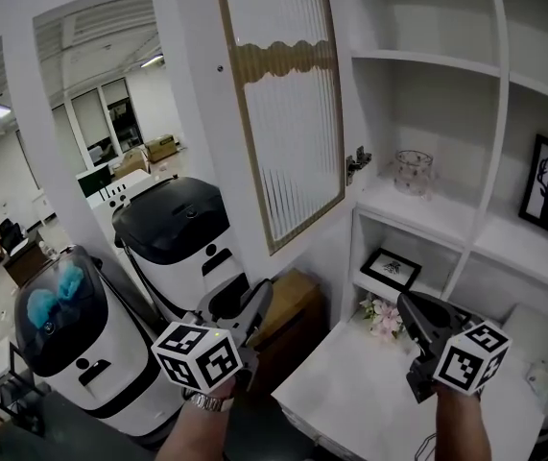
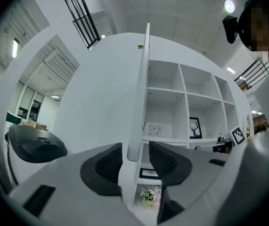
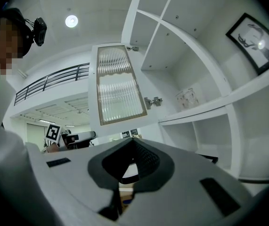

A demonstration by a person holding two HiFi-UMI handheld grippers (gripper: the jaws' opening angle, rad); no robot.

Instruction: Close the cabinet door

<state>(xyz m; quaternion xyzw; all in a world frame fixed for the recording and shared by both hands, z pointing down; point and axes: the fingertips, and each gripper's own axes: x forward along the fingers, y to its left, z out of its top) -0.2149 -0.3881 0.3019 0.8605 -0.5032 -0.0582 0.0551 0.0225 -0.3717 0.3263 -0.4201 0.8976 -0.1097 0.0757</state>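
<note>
Progress on the task is small so far: the cabinet door (image 1: 288,104) stands wide open, swung out to the left of the shelves (image 1: 427,60), and the compartment behind it is fully uncovered. I judge that the whole swing of the door is left to do.

At the left, my left gripper (image 1: 254,301) is low, under the bottom corner of the door. Its jaws are spread wide apart and they hold nothing. Further right, my right gripper (image 1: 410,307) is above the white counter (image 1: 369,392), just in front of the small flowers (image 1: 381,317). Its jaws are pressed together and empty.

Each view gives something the others do not. The head view alone shows both grippers together, and also the two white machines (image 1: 168,229) at the far left. It does not show how the door lies to my left jaws. The left gripper view does: there the cabinet door (image 2: 138,121) is seen edge-on, and its lower corner lines up with the gap between my two pads (image 2: 108,166). I see space on both sides, so the pads do not press on it. Whether the corner is really inside the gap or a little beyond it, I cannot tell. The right gripper view shows the ribbed glass panel (image 3: 118,86) of the door from the front, with the hinge (image 3: 152,101) at its right. It also shows the right gripper (image 3: 133,145) with its tips meeting and nothing between them.
</note>
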